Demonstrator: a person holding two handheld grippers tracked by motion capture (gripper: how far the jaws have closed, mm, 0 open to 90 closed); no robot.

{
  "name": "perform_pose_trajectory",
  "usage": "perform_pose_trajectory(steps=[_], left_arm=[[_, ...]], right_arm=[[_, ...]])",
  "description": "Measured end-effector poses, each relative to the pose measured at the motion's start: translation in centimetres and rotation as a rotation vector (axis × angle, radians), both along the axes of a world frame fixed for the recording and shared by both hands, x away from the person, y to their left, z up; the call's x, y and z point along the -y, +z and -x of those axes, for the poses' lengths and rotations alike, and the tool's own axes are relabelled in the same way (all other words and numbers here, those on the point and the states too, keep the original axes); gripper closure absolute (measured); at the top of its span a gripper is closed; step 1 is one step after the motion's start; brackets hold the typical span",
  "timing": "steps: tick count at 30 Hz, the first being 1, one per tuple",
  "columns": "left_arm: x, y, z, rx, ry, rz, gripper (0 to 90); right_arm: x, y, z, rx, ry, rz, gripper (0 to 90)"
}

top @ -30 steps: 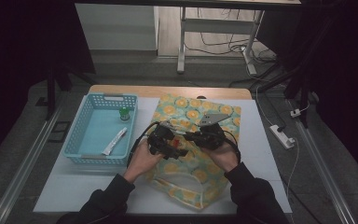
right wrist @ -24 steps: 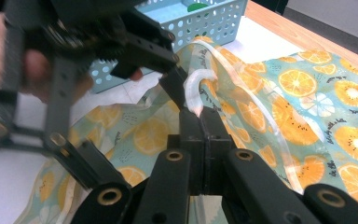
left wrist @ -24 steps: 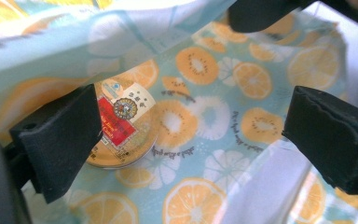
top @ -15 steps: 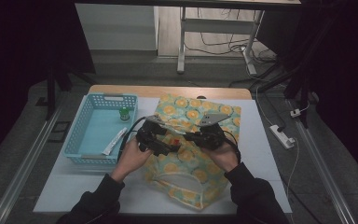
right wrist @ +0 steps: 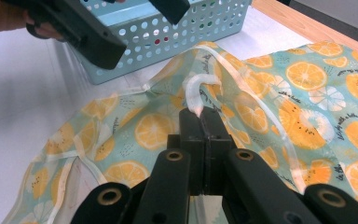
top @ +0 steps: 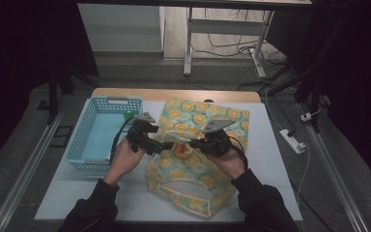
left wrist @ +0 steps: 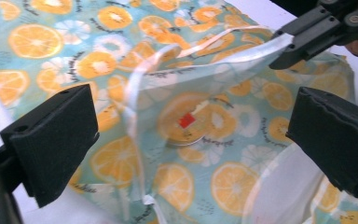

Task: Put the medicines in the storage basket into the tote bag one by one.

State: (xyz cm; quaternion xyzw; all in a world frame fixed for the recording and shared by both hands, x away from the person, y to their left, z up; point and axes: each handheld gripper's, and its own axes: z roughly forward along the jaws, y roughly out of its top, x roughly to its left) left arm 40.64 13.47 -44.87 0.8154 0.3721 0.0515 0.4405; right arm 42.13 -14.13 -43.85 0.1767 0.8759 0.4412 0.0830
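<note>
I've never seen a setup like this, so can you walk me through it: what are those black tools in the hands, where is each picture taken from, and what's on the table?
A person holds a hand-held clamp with two black jaws in each hand. The high view looks down on the table from above. The other two pictures come from small cameras riding on the clamps.

On the table lies an orange-print bag of thin see-through plastic, and beside it a light blue basket. Something small and red shows inside the bag.

The right gripper is shut on the bag's white rim and lifts it. The left gripper is open, its jaws just having widened, with nothing pressed between them; it points at the bag's mouth.
</note>
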Motion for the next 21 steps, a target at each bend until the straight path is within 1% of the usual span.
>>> perform_pose_trajectory(steps=[5,10,13,18,21], left_arm=[[-1.1,0.1,-0.1,0.004,0.028,0.012,1.4],[-2.5,-0.1,-0.3,0.001,0.065,0.006,1.1],[-3.5,-0.3,-0.4,-0.006,0.087,0.019,1.1],[-4.4,-0.6,-0.6,-0.013,0.108,0.024,1.1],[-5.0,-0.6,-0.6,-0.011,0.121,0.031,1.1]], right_arm=[[0.1,0.1,0.0,-0.001,-0.003,-0.005,90.0],[0.1,0.1,0.0,0.001,-0.002,-0.004,90.0],[0.1,0.1,0.0,0.000,0.000,-0.002,90.0],[0.1,0.0,0.0,0.000,0.000,0.002,90.0],[0.0,0.0,0.0,-0.001,0.002,0.004,90.0]])
